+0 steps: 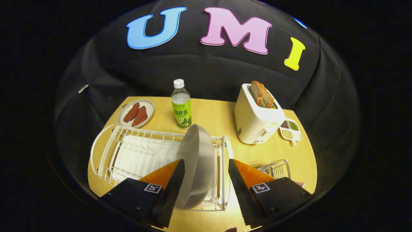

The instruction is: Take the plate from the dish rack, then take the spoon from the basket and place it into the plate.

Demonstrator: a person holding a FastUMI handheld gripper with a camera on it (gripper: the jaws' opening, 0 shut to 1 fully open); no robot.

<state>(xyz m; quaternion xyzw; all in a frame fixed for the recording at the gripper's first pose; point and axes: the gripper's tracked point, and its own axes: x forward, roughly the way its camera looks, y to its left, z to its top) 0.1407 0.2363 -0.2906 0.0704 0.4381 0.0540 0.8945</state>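
Gripper view, read from near to far: at the bottom centre of the frame we see our gripper [206,190] with its two fingers spread apart, and the plate [196,167] standing on edge between them. The left finger looks to be touching the plate's rim or just beside it, while the right finger stands clear of it, so nothing is clamped yet. The plate sits upright at the right end of the dish rack [128,154], a white wire frame that runs across the lower left of the frame. We judge the plate to be stiff, smooth, fairly heavy and breakable, likely to slip on a shallow pinch; the best hold would be across its thin upper rim, with both fingers well seated. The gripper looks slightly downward and forward over the rack, roughly level, with its fingers straddling the plate. At lower right, just beyond the right finger, sits the small wire basket [275,169]; we cannot make out the spoon in it. Farther off on the wooden table [219,112], we see a bottle [181,104] at centre, a dish of food [135,113] at left, and a toaster [257,117] holding bread at right.
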